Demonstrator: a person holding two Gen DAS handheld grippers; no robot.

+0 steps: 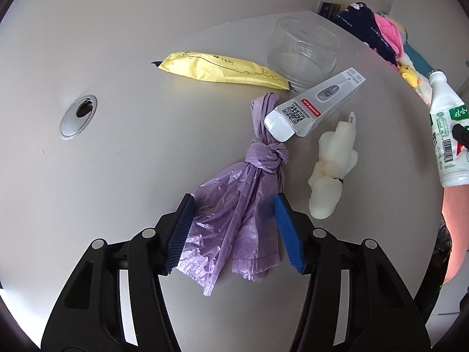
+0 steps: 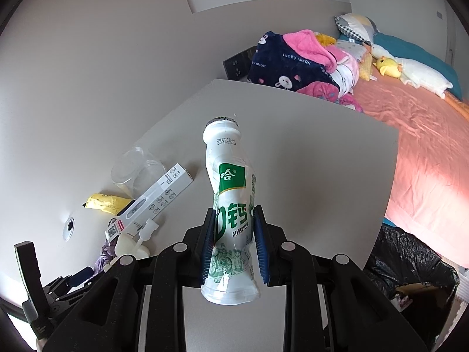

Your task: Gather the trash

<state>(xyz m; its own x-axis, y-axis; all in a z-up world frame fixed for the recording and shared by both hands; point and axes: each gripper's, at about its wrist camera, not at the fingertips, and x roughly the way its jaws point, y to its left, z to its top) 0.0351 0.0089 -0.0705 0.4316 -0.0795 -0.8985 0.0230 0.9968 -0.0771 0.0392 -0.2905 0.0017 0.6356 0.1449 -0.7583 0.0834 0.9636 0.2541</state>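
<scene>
Left wrist view: left gripper (image 1: 233,231) hangs over the purple bag (image 1: 234,228) on the worktop (image 1: 117,161), fingers (image 1: 178,234) spread to either side of the bag's loose end, pads apparently not pressing the film. For a sound pickup, lower until both pads bracket the bunched plastic below the knot (image 1: 268,155), then close; thin film slips, so gather several folds. Yellow wrapper (image 1: 222,72), thermometer box (image 1: 313,105), clear tub (image 1: 304,50) and white foam piece (image 1: 331,170) lie beyond, uncollected. Right wrist view: right gripper (image 2: 233,245) pinches the dented white drink bottle (image 2: 231,211) at its lower body, held above the worktop; a black-lined bin (image 2: 407,264) shows at lower right, beside the bed (image 2: 425,146).
</scene>
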